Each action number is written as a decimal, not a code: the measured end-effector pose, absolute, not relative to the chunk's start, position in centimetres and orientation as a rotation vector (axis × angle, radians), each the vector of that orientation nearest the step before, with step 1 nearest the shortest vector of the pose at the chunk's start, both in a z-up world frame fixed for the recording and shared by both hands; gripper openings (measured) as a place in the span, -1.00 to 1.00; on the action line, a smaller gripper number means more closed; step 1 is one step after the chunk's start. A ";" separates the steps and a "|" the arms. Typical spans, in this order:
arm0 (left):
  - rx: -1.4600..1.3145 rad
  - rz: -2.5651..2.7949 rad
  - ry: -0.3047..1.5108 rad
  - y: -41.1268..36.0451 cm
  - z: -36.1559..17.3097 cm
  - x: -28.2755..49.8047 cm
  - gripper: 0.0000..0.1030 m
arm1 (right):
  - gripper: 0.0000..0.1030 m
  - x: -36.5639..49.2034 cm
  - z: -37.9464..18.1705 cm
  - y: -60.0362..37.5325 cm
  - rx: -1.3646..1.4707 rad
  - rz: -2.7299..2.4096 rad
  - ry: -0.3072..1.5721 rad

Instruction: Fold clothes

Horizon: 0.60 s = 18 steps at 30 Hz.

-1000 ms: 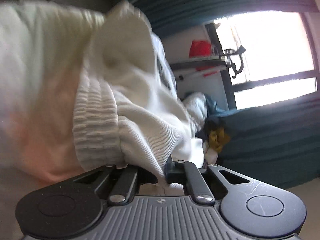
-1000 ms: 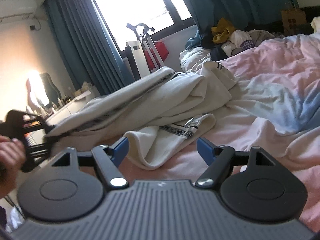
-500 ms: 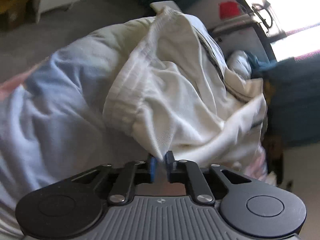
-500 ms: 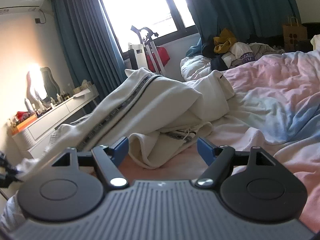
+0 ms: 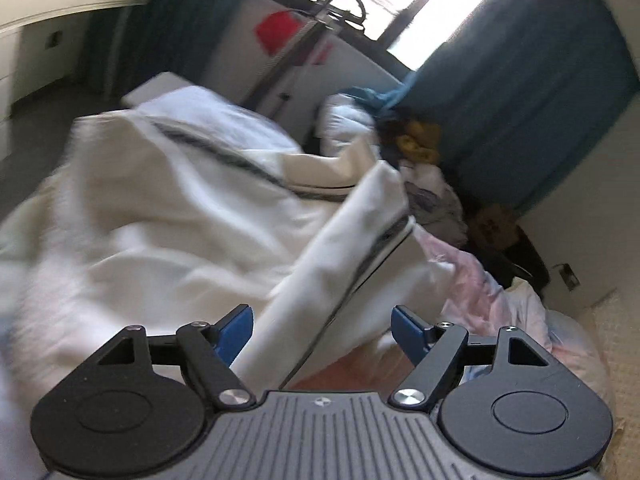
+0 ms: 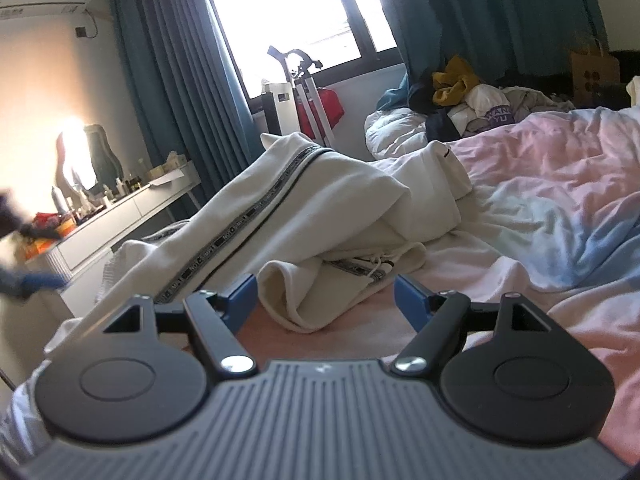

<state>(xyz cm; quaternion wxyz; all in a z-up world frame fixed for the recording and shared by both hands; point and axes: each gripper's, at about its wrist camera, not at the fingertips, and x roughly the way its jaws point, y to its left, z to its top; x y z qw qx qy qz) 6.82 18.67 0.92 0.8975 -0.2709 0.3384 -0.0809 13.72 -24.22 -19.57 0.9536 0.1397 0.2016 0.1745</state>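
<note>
Cream trousers [image 6: 320,208] with a dark lettered side stripe lie in a loose heap on the pink and blue bedding [image 6: 560,184]. In the left wrist view the same trousers [image 5: 180,208] are blurred and lie under and beyond my left gripper [image 5: 322,332]. Its jaws are opening, and the blue pads [image 5: 236,330] stand wide apart and press on nothing. A fold of cloth shows in the gap below them. My right gripper [image 6: 326,306] hovers open over the near hem of the trousers, holding nothing. A blurred dark and blue shape [image 6: 28,280] at the left edge is probably the left gripper.
A pile of mixed clothes [image 6: 472,100] sits at the far end of the bed under the window. A white dresser [image 6: 120,216] with bottles stands on the left. A stand [image 6: 304,92] and a red bag are by the teal curtains, and a paper bag [image 6: 592,72] at far right.
My left gripper has let go of the trouser cuff, spread its jaws, risen and rolled. The trousers have dropped from stretched to slack on the bed. The right gripper has stayed put.
</note>
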 end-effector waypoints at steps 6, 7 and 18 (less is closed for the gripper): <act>-0.364 -0.206 0.698 11.8 -1.7 21.4 0.52 | 0.52 15.1 -19.8 -23.9 0.287 0.364 0.407; -0.351 -0.214 0.706 11.2 -2.0 23.5 0.52 | 0.52 15.3 -19.8 -23.8 0.288 0.370 0.405; -0.387 -0.248 0.780 6.9 -6.6 37.2 -0.86 | 0.52 18.7 -22.2 -24.2 0.340 0.415 0.443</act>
